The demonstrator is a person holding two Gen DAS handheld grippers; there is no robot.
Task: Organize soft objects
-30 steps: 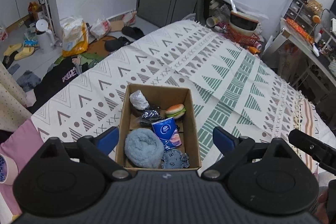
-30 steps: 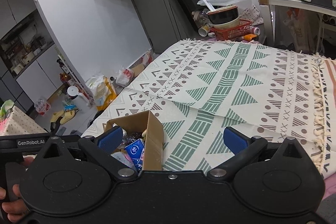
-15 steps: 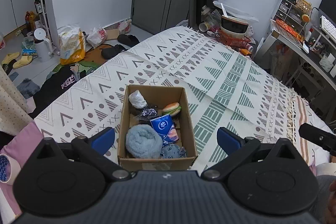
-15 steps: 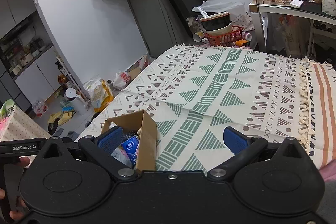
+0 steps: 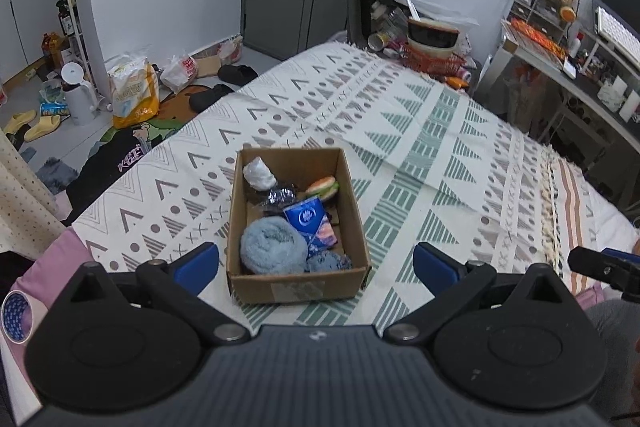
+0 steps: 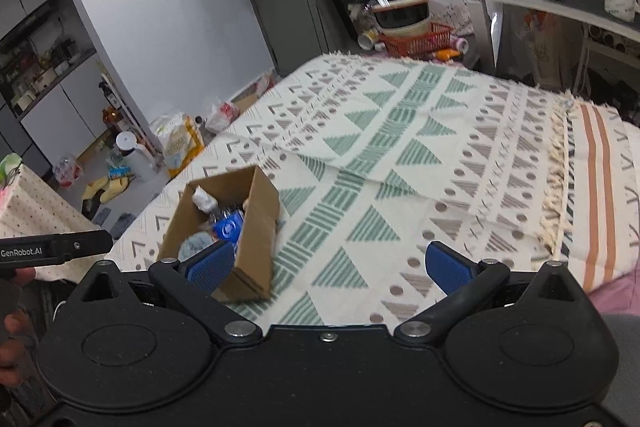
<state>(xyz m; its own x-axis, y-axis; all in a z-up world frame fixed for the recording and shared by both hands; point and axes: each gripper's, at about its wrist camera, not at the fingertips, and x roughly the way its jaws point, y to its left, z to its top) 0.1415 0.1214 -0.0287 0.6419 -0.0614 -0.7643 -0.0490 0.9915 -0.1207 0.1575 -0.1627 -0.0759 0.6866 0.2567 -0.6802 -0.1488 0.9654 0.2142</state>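
Plenty of bare patterned blanket [image 5: 420, 131] spread to the right of and beyond the cardboard box [image 5: 298, 283], running out to a fringed edge with striped bedding past it. Beyond the bed's far end, a dark cabinet and a red basket [image 6: 416, 39] stacked with bowls; a desk [image 6: 560, 3] crowded with clutter to the right. Left of the bed, floor strewn with bags, slippers and a white kettle [image 5: 78, 95].

Sitting open on the blanket, near its left edge. Packed inside: a rolled blue towel [image 5: 272, 247] at the near end, a blue tissue pack [image 5: 306, 217] beside it, a toy burger [image 5: 323, 187] and a white bundle [image 5: 259, 174] at the far end.

Left gripper [image 5: 316, 263] held just short of the box's near wall, jaws wide apart, empty. Right gripper [image 6: 330, 263] over the blanket beside the box, jaws likewise spread, clamping nothing.
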